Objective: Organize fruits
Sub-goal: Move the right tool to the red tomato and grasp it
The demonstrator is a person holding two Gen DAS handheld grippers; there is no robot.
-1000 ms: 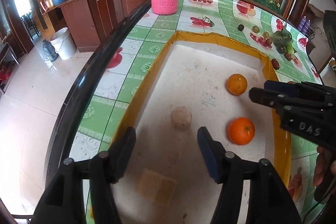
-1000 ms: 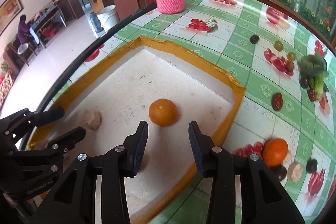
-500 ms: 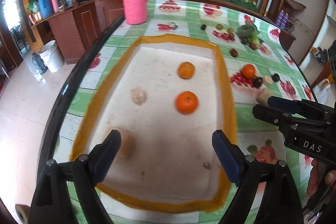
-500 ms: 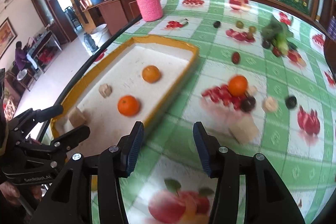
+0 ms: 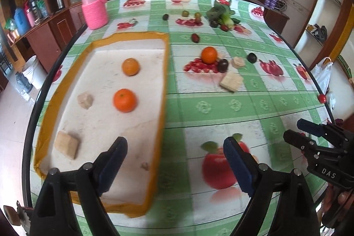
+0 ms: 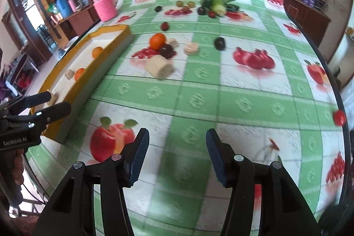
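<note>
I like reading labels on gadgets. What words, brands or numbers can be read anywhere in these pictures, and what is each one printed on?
"DAS": white letters on the black body of the right claw, seen from the left camera.
"GenRobot.AI": white letters on the black body of the left claw, seen from the right camera; the last letters are blurred.
Faint marks on the white tray floor: too blurred to read.
The tablecloth shows only fruit pictures, no words.

We see the right tool [image 6: 176, 155] over the checked worktop [image 6: 221, 90], jaws just opening with nothing between them; ahead lie an orange [image 6: 157, 41] and a pale block [image 6: 159, 69], beside the yellow-edged tray [image 6: 104, 65] at left
</note>
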